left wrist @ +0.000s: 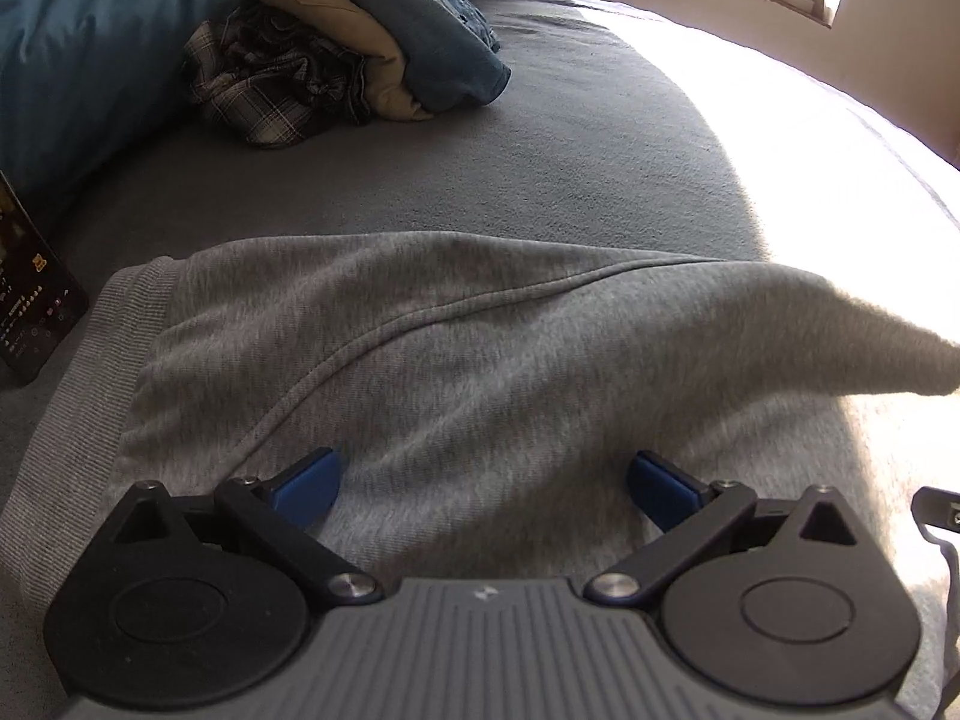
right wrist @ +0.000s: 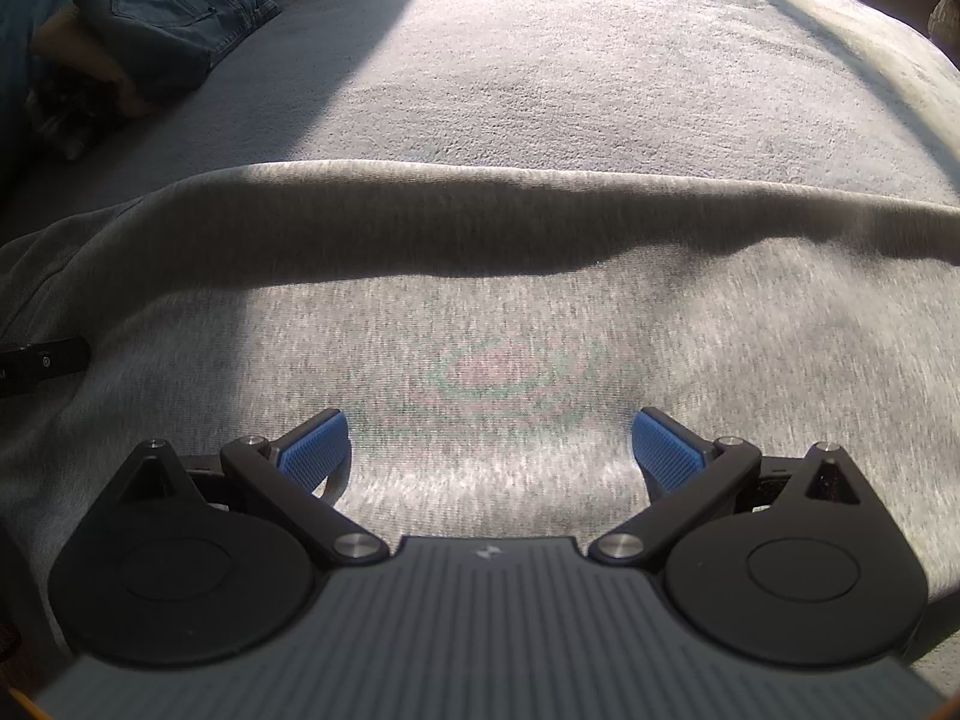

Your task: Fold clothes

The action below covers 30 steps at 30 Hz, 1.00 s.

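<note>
We find the left gripper (left wrist: 483, 489) with its blue pads spread wide, holding nothing, poised low over the grey sweatshirt (left wrist: 480, 360). The right gripper (right wrist: 489, 450) is likewise spread and empty above the same garment, over a faint printed emblem (right wrist: 510, 369). The sweatshirt lies across the near edge of the bed (left wrist: 570, 150), one portion already turned over, its ribbed hem (left wrist: 90, 372) at the left. We judge the next fold needs both grippers closing on matching edges, lifting evenly, keeping the cloth taut. A stack of folded clothes (left wrist: 384, 42) sits at the far left corner, beside a dark box (left wrist: 30, 288).
</note>
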Tool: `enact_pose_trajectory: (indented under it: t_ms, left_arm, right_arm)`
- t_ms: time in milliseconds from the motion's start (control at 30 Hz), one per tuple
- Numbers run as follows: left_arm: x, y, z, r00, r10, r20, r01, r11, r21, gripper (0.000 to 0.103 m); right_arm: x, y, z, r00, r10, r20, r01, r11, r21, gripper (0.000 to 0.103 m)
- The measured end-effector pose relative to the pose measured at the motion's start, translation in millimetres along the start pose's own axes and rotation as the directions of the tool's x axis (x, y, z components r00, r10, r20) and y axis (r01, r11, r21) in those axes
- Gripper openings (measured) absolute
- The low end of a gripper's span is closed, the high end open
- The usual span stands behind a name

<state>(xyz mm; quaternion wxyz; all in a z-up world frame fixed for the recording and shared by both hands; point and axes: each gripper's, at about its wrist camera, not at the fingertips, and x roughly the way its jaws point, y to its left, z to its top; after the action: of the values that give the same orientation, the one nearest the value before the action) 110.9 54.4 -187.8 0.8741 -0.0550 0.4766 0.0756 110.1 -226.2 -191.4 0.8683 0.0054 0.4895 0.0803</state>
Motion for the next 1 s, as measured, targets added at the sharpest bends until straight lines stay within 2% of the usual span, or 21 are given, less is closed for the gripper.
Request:
enact_pose_trajectory:
  t_ms: [1000]
  left_arm:
    - [-1.2, 0.8, 1.0, 1.000, -0.003, -0.006, 0.003, 1.000, -0.010, 0.103]
  right_arm:
    - [1.0, 2.2, -1.8, 1.000, -0.002, 0.008, 0.002, 1.000, -0.004, 0.102]
